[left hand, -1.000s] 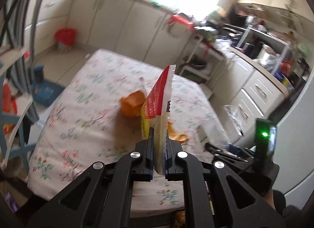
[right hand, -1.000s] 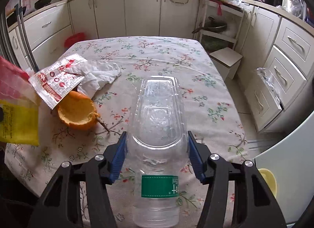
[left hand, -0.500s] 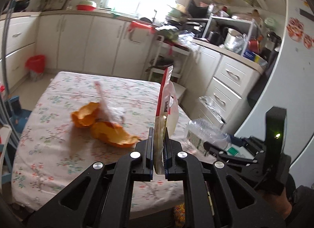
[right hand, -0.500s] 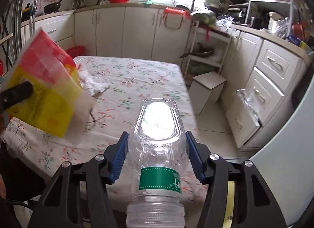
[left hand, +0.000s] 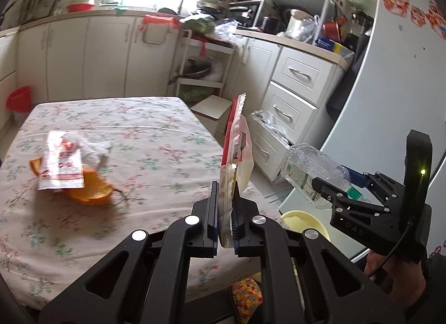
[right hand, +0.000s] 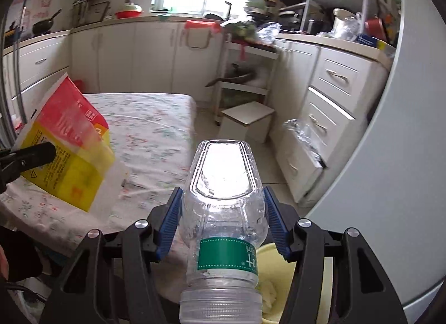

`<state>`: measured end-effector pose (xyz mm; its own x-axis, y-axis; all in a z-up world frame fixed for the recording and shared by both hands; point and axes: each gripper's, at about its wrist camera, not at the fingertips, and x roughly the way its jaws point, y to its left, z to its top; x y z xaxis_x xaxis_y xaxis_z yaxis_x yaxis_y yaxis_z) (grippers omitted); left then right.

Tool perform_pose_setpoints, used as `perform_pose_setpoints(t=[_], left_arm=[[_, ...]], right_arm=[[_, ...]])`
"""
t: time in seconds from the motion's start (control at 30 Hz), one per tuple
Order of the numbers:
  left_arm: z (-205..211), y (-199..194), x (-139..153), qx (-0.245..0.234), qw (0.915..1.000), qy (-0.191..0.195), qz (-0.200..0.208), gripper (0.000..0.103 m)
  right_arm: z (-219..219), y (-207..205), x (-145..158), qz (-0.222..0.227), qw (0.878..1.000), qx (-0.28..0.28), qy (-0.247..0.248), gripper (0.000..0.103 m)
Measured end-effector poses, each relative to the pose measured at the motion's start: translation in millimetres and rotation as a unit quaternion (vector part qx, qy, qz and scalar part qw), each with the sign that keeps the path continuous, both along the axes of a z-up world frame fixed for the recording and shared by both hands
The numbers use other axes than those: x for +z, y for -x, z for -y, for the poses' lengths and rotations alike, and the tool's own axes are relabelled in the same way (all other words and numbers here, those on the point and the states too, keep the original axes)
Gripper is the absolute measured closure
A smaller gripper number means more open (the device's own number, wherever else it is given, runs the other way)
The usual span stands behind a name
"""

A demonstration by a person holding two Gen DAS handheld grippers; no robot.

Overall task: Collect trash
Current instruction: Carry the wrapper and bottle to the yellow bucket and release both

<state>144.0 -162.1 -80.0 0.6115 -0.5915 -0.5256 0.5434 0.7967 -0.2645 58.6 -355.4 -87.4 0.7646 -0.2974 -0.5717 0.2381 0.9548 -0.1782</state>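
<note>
jaws grip wrapper [left hand: 235, 154] and bottle [right hand: 223, 198]; peel [left hand: 92, 187] on table [left hand: 156, 140]

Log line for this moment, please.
left gripper: shut on snack wrapper | right gripper: shut on plastic bottle | table: orange peel, sachet

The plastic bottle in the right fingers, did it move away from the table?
Yes. The plastic bottle was over the flowery table before; now it is past the table's edge, above the yellow bin on the floor.
</note>
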Motion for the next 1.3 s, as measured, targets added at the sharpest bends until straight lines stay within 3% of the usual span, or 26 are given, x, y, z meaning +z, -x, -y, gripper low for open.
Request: perform_pose_setpoints(t=[0.67,0.9,1.3], left_arm=[[140,10,0,-0.100,0.9949,-0.010,-0.007,0.096],[167,18,3,-0.113,0.9935,-0.007,-0.007,0.096],[180,21,2,-0.118,0.9928,-0.017,-0.009,0.096]], right_arm=[[90,33,-43,-0.046,0.994,-0.095,-0.010,0.046],[113,33,-66,-0.086,0.989,-0.120,-0.018,0.046],[108,56,-42,-0.062,0.991,-0.116,-0.014,0.037]])
